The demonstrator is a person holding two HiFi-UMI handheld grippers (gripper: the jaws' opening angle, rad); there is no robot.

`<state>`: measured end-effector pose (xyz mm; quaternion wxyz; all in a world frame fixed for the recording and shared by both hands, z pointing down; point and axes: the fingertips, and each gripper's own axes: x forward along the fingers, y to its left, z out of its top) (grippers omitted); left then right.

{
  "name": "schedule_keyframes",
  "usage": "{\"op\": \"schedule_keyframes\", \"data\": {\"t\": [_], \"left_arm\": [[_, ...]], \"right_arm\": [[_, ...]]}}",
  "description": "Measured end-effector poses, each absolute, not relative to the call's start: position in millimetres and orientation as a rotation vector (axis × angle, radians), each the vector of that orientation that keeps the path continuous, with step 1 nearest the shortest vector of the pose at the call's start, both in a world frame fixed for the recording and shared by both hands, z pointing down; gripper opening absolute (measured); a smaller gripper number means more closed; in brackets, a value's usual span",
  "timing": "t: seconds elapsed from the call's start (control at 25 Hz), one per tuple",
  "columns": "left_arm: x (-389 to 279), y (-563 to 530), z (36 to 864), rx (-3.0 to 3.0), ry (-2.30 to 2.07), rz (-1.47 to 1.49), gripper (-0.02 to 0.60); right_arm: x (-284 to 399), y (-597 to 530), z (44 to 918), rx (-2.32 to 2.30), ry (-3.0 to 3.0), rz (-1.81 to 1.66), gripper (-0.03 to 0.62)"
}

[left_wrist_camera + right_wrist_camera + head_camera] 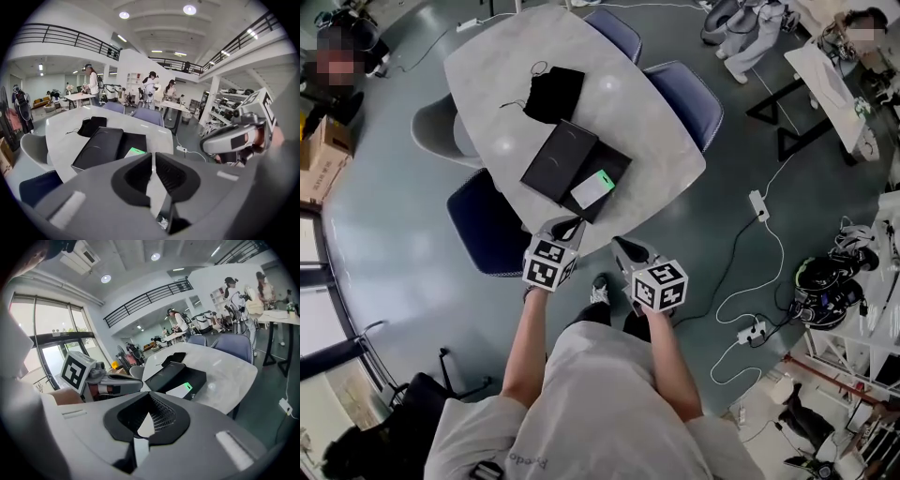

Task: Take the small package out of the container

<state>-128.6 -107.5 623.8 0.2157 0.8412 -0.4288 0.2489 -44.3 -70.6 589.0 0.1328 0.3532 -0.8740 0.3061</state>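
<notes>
Two claws hang over the floor just short of the near edge of the grey tabletop (pixel 642 122), side by side and apart. The left claw (pixel 153 157) is all but clenched, with only a thin slit between its jaws and nothing in it. The right claw (pixel 149 397) is clenched with its tips together, also empty. An open black container (pixel 616 161) sits by the near edge of the tabletop. A flat black lid (pixel 560 160) lies slantwise over its left part. The small package (pixel 592 188), white with a green end, lies in the container at the end nearest the claws, untouched. A black pouch (pixel 555 92) with a thin cord lies farther in, toward the far edge. Blue chairs (pixel 686 98) stand around the tabletop.
</notes>
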Motion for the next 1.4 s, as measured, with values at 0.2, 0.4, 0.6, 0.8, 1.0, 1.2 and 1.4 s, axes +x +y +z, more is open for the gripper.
{"op": "schedule_keyframes", "data": {"t": [0.2, 0.4, 0.6, 0.8, 1.0, 1.2, 1.4], "left_arm": [[-136.3, -119.5, 629.9, 2.299, -1.169, 0.64, 0.104], [-139.8, -131.1, 635.7, 2.298, -1.159, 0.673, 0.137], [-141.5, -142.1, 644.6, 2.289, -1.128, 0.688, 0.146], [-134.7, -157.7, 659.8, 2.274, -1.1, 0.724, 0.16], [-121.0, -173.8, 678.4, 2.262, -1.064, 0.798, 0.181], [-112.2, -183.3, 693.4, 2.251, -1.019, 0.904, 0.225], [-113.7, -188.4, 721.8, 2.218, -0.959, 1.049, 0.284]], "right_arm": [[-49.2, -87.0, 591.4, 1.048, -2.535, 0.927, 0.002], [-50.2, -103.0, 594.3, 1.058, -2.518, 0.93, 0.002], [-54.9, -114.3, 598.0, 1.049, -2.506, 0.921, 0.002], [-51.3, -122.9, 605.2, 1.016, -2.491, 0.924, 0.002], [-43.3, -145.5, 615.1, 0.987, -2.492, 0.898, 0.002], [-41.8, -178.8, 611.5, 0.93, -2.52, 0.787, 0.002], [-45.7, -199.4, 613.4, 0.869, -2.518, 0.709, 0.002]]}}
